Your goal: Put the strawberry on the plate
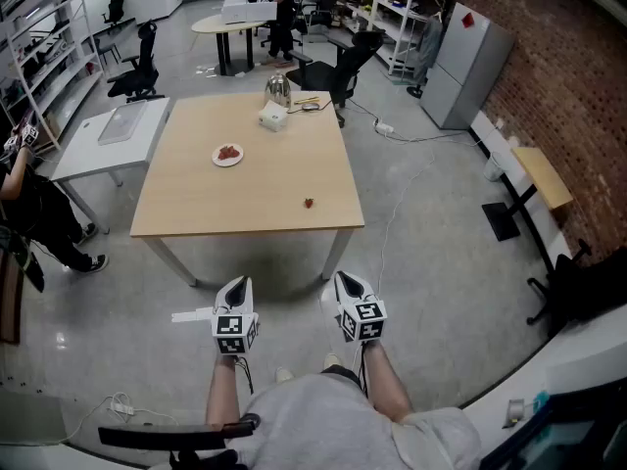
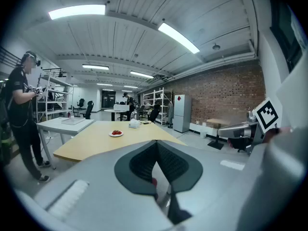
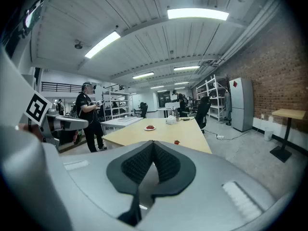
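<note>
Left tongs [image 1: 238, 284] and right tongs [image 1: 345, 279]: both closed tip to tip, nothing between them; strawberry [image 1: 309, 203] lying loose on the worktop [image 1: 245, 199].

Both tongs are held side by side above the floor, short of the worktop's near edge and tipped slightly down toward it. Each carries a cube with black-and-white square markers, left cube [image 1: 231, 329] and right cube [image 1: 362, 321]; these are coded patterns, not lettering. The single red strawberry rests on bare wood-coloured surface toward the near right corner, well apart from the white plate [image 1: 217, 158]. The plate stands farther back, left of centre, with red fruit on it. A white box [image 1: 273, 117] and a metal kettle [image 1: 278, 88] stand near the far edge. The grey cabinet [image 1: 465, 67] by the brick wall bears a red label [image 1: 467, 20], too small to read.
</note>
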